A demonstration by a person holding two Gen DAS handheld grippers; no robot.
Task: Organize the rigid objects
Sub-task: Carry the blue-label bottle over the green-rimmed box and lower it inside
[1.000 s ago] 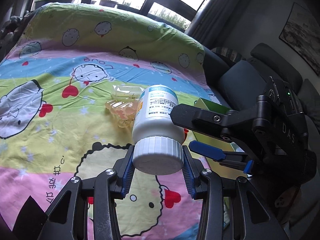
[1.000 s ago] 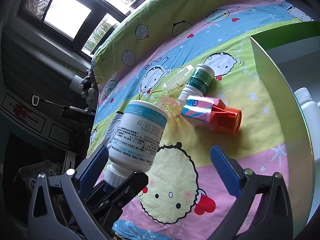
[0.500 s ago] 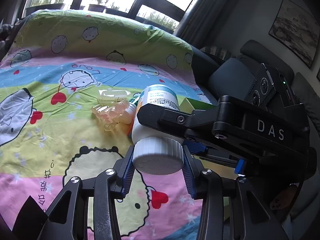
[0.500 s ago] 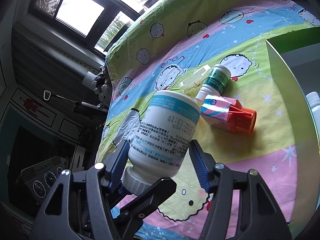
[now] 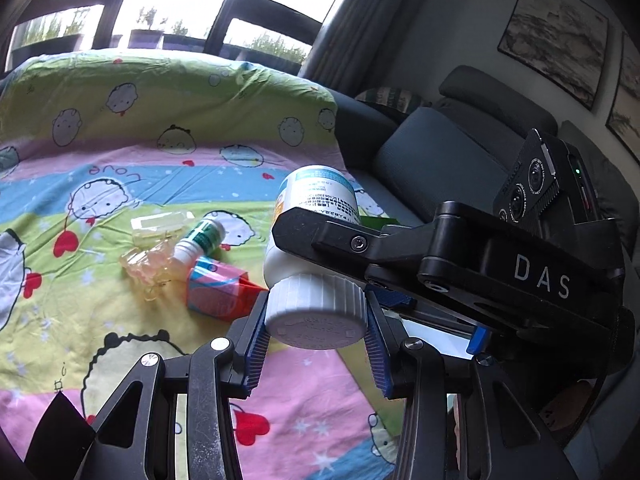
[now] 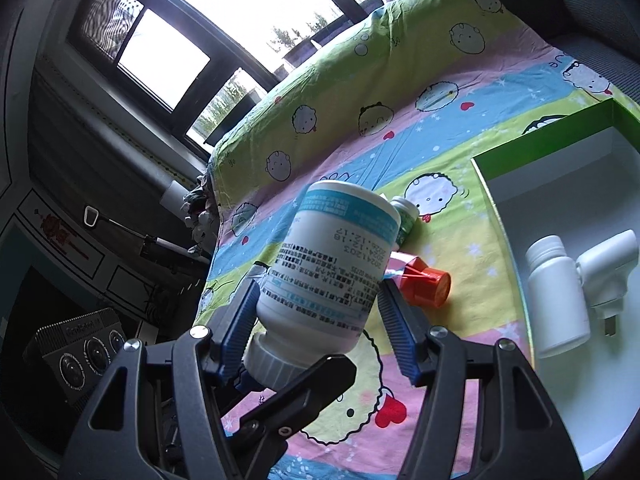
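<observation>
— Lowest in the left wrist view, what do you see?

— At the bottom centre, the left gripper (image 5: 316, 344) with its jaws clamped on the ribbed white cap of the large white bottle (image 5: 316, 240), which is held in the air above the bed and points up and away.

— And the other one?

— The right gripper (image 6: 324, 320) reaches in from the right of that frame. In its own view the blue pads (image 6: 240, 328) flank the bottle's printed body. The left pad looks to be touching; the right one sits just beside the label, so I cannot tell whether the jaws actually grip.

— Beyond the bottle?

— On the cartoon bedsheet (image 5: 100, 200), centre left, a pink and blue carton (image 5: 216, 290) with an orange cap (image 6: 434, 286) lies on its side. Just behind it is a small green-labelled bottle (image 5: 202, 240), also lying down, touching a clear plastic piece (image 5: 152, 264).

— Anything to the right?

— In the right wrist view, a green-edged box (image 6: 552, 136) with a white interior fills the right edge. Inside it lie a small white bottle (image 6: 558, 296) and, beside it and touching, a white plug adapter (image 6: 608, 272).

— Farthest back?

— Windows (image 5: 192, 8) across the top of the frame.
</observation>
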